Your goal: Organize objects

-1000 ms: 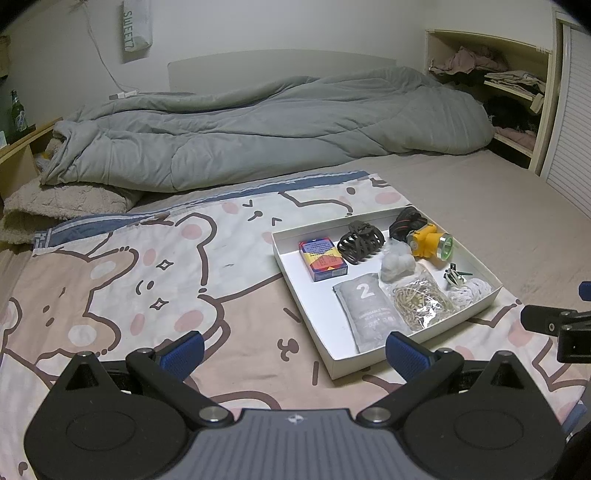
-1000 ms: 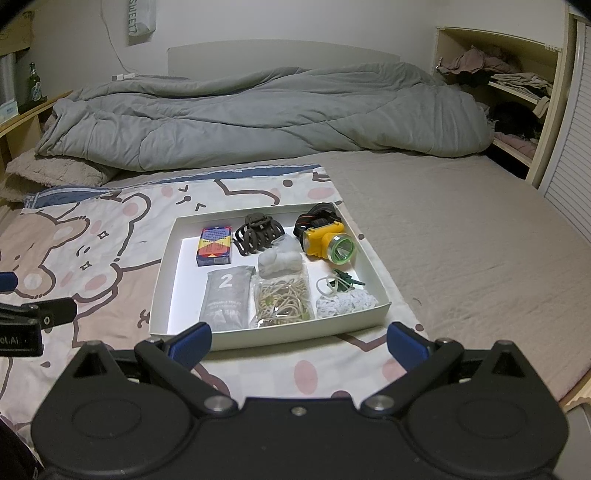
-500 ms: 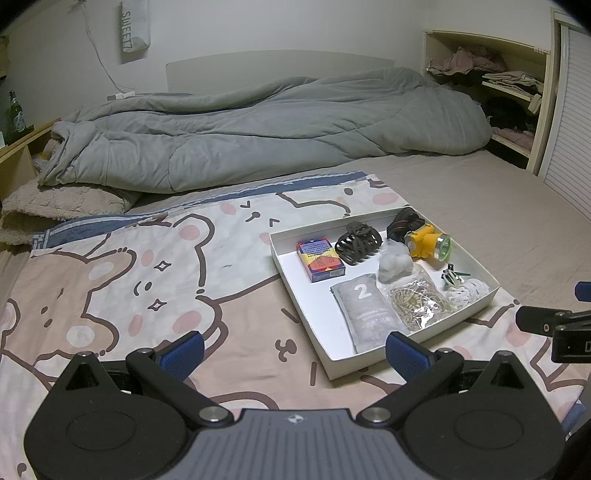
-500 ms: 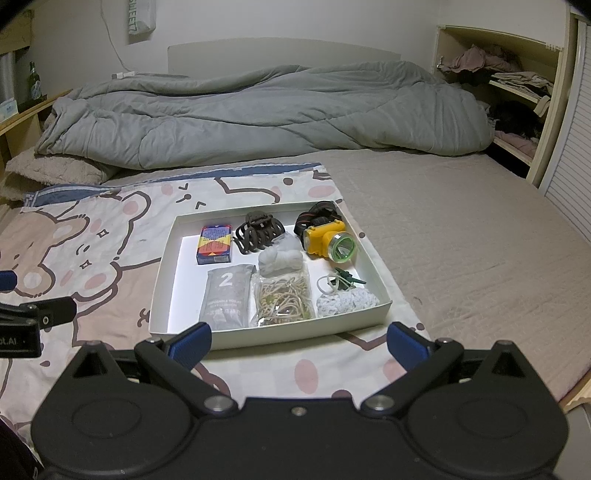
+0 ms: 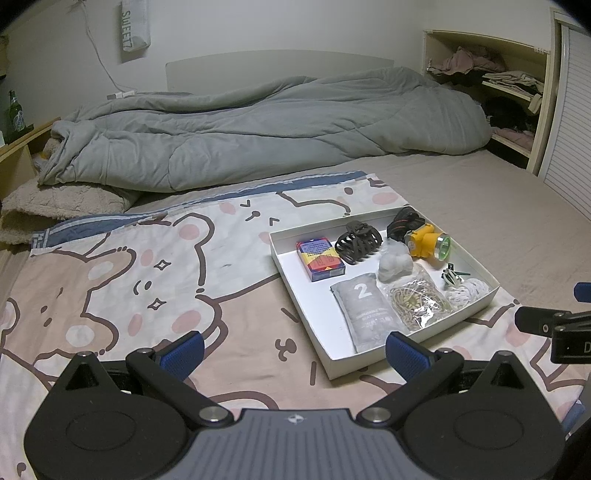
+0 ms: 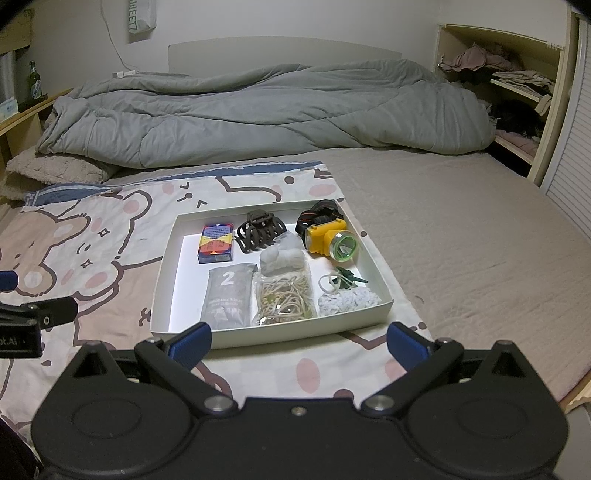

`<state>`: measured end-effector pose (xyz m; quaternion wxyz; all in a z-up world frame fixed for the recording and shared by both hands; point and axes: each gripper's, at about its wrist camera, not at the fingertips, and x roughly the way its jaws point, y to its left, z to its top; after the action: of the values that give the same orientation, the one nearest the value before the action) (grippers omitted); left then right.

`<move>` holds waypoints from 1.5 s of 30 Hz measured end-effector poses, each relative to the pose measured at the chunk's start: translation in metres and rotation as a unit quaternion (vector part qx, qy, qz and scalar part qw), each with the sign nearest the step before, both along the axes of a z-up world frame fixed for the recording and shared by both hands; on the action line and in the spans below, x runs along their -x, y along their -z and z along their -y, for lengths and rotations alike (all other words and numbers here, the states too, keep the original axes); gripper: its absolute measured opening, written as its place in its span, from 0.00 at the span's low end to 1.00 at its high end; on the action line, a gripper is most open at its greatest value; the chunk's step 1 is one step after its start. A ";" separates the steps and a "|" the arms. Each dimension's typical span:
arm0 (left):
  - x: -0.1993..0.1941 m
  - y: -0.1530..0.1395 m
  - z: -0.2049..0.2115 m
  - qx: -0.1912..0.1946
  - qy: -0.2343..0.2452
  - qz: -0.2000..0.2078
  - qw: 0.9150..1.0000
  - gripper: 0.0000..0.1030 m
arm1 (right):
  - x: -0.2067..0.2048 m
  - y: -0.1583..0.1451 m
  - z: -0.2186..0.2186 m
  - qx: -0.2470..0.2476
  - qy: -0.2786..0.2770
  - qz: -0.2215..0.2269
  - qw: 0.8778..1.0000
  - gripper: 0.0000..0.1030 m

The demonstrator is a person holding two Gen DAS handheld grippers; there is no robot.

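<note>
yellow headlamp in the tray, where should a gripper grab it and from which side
Probably grip the yellow headlamp across its boxy yellow body, behind the green-rimmed lens, coming down from above with the right gripper, which faces the white tray more squarely. The flat sides suit the fingers. The tray wall and the hair claw crowd a sideways approach, and the black strap is loose.

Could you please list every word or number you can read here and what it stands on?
"SWEET7": white hanging wall pouch.
"2": grey flat sachet in the white shallow cardboard tray; its smaller lines are blurred.
Blue-and-red small printed box: print too small to read.
</note>
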<state>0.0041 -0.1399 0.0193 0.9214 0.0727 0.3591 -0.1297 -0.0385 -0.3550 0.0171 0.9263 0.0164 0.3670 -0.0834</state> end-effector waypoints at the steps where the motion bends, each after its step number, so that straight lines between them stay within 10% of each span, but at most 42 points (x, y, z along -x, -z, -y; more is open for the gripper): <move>1: 0.000 0.000 0.000 0.000 0.000 0.000 1.000 1.00 | 0.000 0.000 0.000 0.000 0.000 0.000 1.000 0.99; 45: -0.001 0.005 0.001 0.003 -0.001 -0.004 1.000 1.00 | -0.002 0.002 0.003 -0.011 -0.007 -0.009 1.000 0.99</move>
<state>0.0051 -0.1410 0.0141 0.9204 0.0696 0.3621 -0.1301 -0.0361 -0.3581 0.0147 0.9234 0.0233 0.3761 -0.0730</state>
